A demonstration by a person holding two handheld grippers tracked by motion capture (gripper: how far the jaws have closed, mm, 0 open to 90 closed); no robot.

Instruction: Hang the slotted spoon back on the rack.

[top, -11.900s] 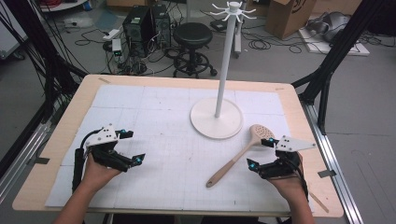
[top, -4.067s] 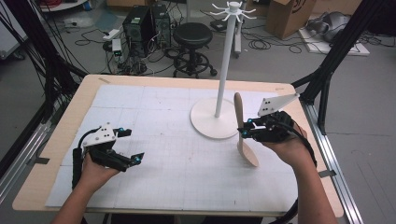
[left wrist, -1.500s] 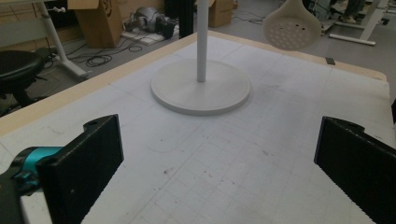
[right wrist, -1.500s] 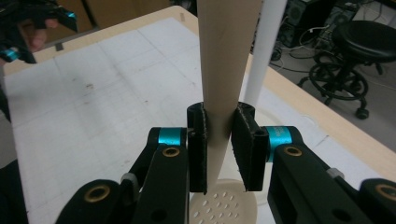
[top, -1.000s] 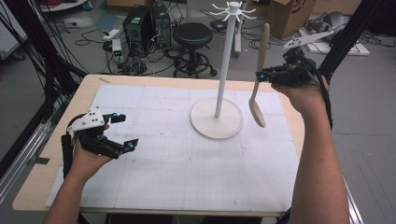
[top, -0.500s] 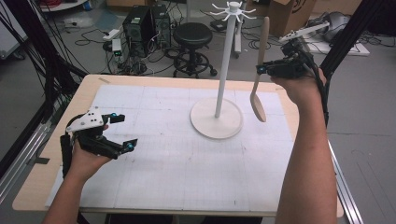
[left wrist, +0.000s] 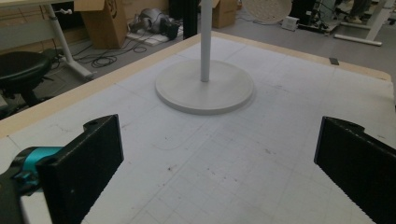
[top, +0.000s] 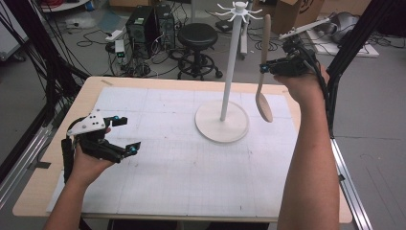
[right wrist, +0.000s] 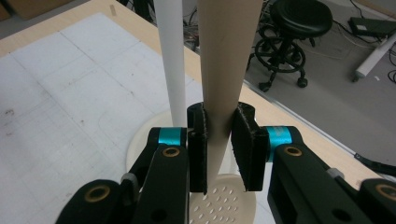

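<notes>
Up goes the spoon [top: 264, 72] a touch higher than half a second ago, carried by the right gripper [top: 269, 68], which has drifted slightly toward the pole of the white stand [top: 229, 67]! It hangs well above the bench [top: 143, 84] now, out over the far right corner, nearly upright, handle tip up and perforated bowl down. That handle tip sits level with the ring of hooks at the top of the stand, just to the right of them, and whether they touch is impossible to tell from here. The right gripper clamps the handle partway along its length; in the right gripper view the two black fingers [right wrist: 247, 144] press tight on either side of the pale wooden shaft [right wrist: 226, 60], with the holed bowl peeking out below them and the white pole [right wrist: 173, 60] standing just to the left. The round base of the stand rests on the white gridded mat [top: 158, 167], toward the far right of the bench.

Over on the left side of the bench, the left gripper [top: 128, 136] has barely budged. It hovers low near the left edge, fingers [left wrist: 88, 163] spread wide with nothing between them, bare mat showing in the gap and the base of the stand [left wrist: 205, 88] ahead. A black stool [top: 197, 38] stands on the floor beyond the far edge.
</notes>
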